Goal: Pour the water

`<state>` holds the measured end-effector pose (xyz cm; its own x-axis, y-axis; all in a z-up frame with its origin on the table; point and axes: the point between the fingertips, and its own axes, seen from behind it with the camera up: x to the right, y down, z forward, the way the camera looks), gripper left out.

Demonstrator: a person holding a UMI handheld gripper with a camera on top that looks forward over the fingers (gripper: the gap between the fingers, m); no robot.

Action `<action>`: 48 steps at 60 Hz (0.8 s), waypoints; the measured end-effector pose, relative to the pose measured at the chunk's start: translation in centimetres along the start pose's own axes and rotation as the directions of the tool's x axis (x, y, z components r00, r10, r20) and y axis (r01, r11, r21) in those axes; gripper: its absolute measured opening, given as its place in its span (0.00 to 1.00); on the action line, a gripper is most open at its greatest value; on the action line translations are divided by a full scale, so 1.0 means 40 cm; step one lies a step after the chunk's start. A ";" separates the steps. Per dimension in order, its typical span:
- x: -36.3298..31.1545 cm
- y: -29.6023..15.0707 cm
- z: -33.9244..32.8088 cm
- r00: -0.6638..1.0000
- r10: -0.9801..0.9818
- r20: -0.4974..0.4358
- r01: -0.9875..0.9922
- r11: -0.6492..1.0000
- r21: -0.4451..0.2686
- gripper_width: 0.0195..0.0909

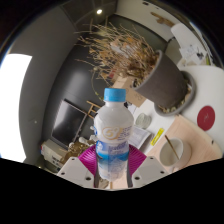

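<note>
**Bottle clamped in the gripper**

The gripper (112,172) has both fingers pressed on a bottle (112,135), pink pads against its sides. The bottle is clear plastic, upright, with a white cap and a blue-and-white label. Beyond it to the right sits a cup (176,151); farther off, a pot (166,80) of dry twigs.

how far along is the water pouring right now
Done: the tongs grip the clear plastic water bottle with the blue cap, lifted and upright. In hand: carrying it. Left: the cap looks on, and no water is tipping toward the brown plant pot beyond.
</note>
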<state>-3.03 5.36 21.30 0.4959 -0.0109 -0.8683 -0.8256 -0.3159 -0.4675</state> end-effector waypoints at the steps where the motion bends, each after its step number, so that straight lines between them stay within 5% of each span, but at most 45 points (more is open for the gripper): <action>1: -0.011 -0.032 -0.022 0.999 -0.053 0.006 0.053 0.998 0.017 0.25; 8: -0.012 -0.194 -0.062 0.928 -0.366 -0.073 0.372 0.920 0.123 0.25; 14: 0.066 -0.324 -0.103 0.821 -0.539 -0.189 0.565 0.813 0.136 0.25; 25: 0.323 -0.402 -0.126 0.556 -0.756 -0.346 0.799 0.601 -0.029 0.25; 33: 0.475 -0.382 -0.112 0.472 -0.812 -0.343 0.827 0.543 -0.147 0.24; 48: 0.616 -0.297 -0.095 0.456 -0.826 -0.330 0.811 0.539 -0.227 0.25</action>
<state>20.01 5.25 6.09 0.9974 -0.0571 0.0449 0.0187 -0.3948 -0.9186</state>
